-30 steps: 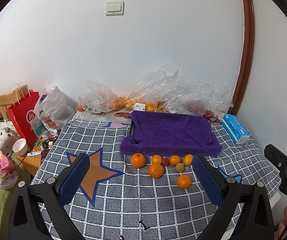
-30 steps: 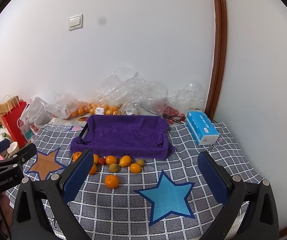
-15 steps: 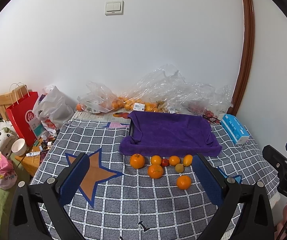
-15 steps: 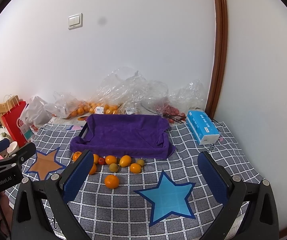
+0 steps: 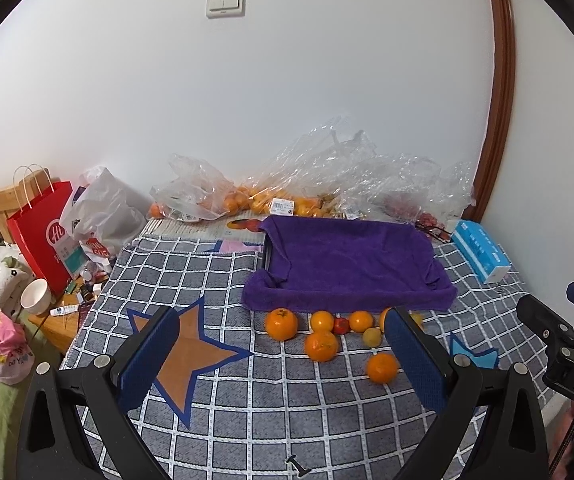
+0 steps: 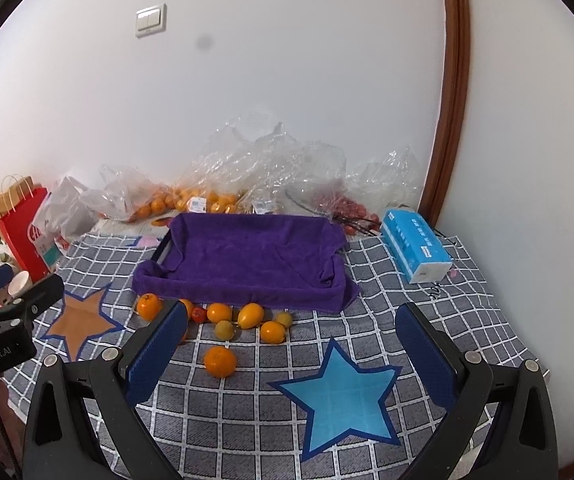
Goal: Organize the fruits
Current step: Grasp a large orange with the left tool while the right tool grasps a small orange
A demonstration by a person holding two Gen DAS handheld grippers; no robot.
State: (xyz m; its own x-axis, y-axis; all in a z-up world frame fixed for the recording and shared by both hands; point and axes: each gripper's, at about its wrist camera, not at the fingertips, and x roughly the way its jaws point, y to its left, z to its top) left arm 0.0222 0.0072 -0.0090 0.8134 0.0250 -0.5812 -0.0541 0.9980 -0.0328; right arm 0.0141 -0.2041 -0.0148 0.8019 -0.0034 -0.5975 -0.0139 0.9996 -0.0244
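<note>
Several loose fruits lie on the checked cloth in front of a purple-towel-lined tray point(image 5: 351, 264) point(image 6: 247, 256): a large orange point(image 5: 281, 323) point(image 6: 149, 306), another orange point(image 5: 321, 346), a nearest orange point(image 5: 382, 367) point(image 6: 220, 361), a small red fruit point(image 5: 341, 325) point(image 6: 198, 313), a yellow oval fruit point(image 6: 251, 315) and a greenish one point(image 5: 371, 336) point(image 6: 224, 330). My left gripper point(image 5: 283, 356) is open and empty, hovering before the fruits. My right gripper point(image 6: 291, 356) is open and empty, over the blue star point(image 6: 339, 396).
Clear plastic bags with oranges point(image 5: 247, 200) point(image 6: 191, 202) line the wall behind the tray. A blue tissue box point(image 5: 481, 250) point(image 6: 417, 248) sits at the right. A red paper bag point(image 5: 45, 236), a white cup point(image 5: 35, 296) and clutter stand off the left edge. An orange star point(image 5: 191, 352) marks the cloth.
Both grippers have drifted slightly; the fruits sit a little lower in the left wrist view. Nothing was grasped or moved.
</note>
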